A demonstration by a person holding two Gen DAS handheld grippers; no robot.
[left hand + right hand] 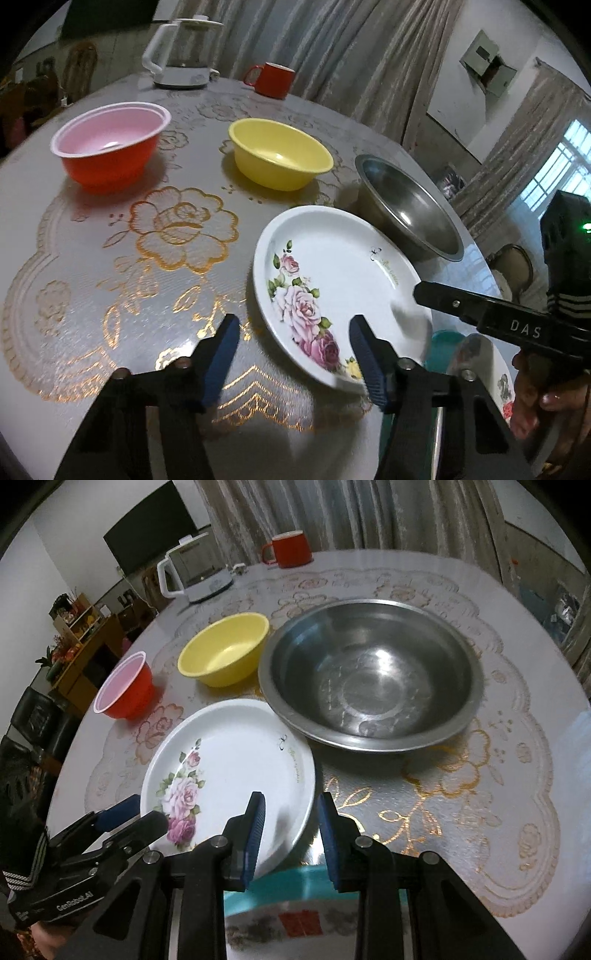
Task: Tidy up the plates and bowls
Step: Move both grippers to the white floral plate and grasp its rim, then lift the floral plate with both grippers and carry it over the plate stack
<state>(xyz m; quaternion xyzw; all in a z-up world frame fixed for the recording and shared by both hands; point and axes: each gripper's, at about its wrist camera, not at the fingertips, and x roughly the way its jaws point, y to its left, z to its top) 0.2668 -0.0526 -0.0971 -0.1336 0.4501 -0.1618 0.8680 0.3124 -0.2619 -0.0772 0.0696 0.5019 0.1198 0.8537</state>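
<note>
Big round bench (517, 664) with a lacy cloth with gold flowers, and everything's sitting on that. Biggest thing on it is the steel bowl (369, 679), upright and empty, out toward the right side. Just in front of it, nearly touching its rim, is the white plate with pink roses (236, 760), which is at the near edge of the bench. Way at the back there's a white kettle (181, 51). The yellow bowl (225, 650) sits right beside the steel one on its left, and the red bowl with the pale pink inside (125, 686) is further left, apart from the rest. A red mug (290, 548) stands at the far edge near the curtain. Now the handheld stuff: the left claw (293, 358) is open fairly wide at the plate's near-left rim, one finger over the rim and the other over bare cloth, not pinching anything. The right claw (291, 834) has a much narrower gap, and the plate's right rim pokes in between its fingers, but I can't see the pads actually pressing on it.
</note>
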